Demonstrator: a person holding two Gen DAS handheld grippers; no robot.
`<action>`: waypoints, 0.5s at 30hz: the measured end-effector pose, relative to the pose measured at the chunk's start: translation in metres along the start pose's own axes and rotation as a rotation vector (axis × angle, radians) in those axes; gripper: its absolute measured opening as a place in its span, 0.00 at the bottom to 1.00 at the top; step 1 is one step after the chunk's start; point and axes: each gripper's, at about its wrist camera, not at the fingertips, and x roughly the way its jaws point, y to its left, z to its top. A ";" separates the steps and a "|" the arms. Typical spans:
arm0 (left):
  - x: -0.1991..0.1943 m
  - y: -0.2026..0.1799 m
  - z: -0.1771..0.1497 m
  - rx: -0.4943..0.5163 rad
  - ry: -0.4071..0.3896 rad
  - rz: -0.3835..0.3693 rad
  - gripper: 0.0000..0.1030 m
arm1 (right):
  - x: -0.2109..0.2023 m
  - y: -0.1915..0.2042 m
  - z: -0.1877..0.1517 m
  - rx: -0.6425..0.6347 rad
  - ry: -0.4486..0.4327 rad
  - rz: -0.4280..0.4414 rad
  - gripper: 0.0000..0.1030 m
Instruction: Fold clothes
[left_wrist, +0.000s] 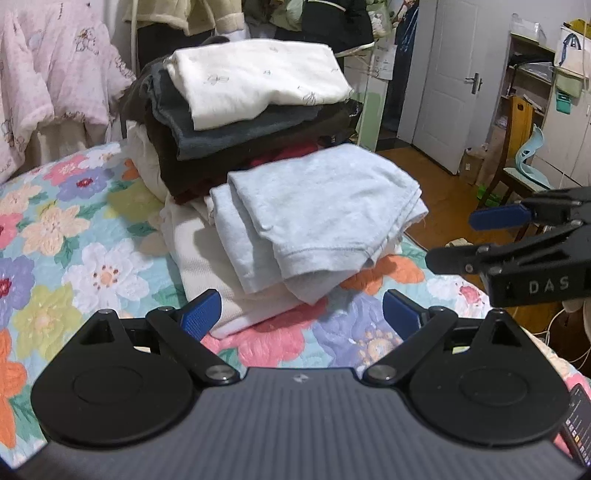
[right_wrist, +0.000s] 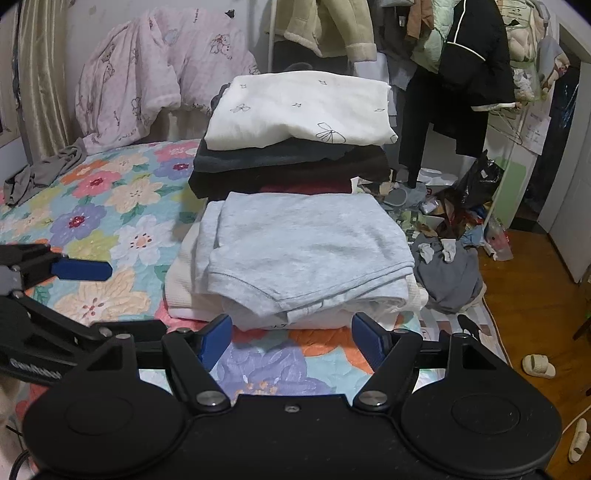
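Two piles sit on the floral bed (left_wrist: 55, 229): a tall stack (right_wrist: 295, 147) behind, and just in front a low one topped by the folded pale grey garment (right_wrist: 306, 251). Both the left gripper (left_wrist: 301, 314) and the right gripper (right_wrist: 291, 341) hover near its front edge, fingers spread wide and holding nothing. That piece looks finished, so the sensible step is to draw clear without snagging its hem, then fetch the crumpled grey garment (right_wrist: 40, 173) lying well apart.
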 end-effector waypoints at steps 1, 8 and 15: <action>0.002 0.000 0.000 -0.009 0.004 0.005 0.94 | 0.000 0.001 0.000 -0.002 0.000 0.000 0.74; -0.006 0.006 0.009 -0.042 -0.086 -0.019 1.00 | 0.000 0.000 0.000 -0.007 -0.002 0.010 0.74; -0.009 -0.009 0.012 0.067 -0.118 0.078 1.00 | 0.003 -0.003 -0.001 0.000 0.001 0.006 0.74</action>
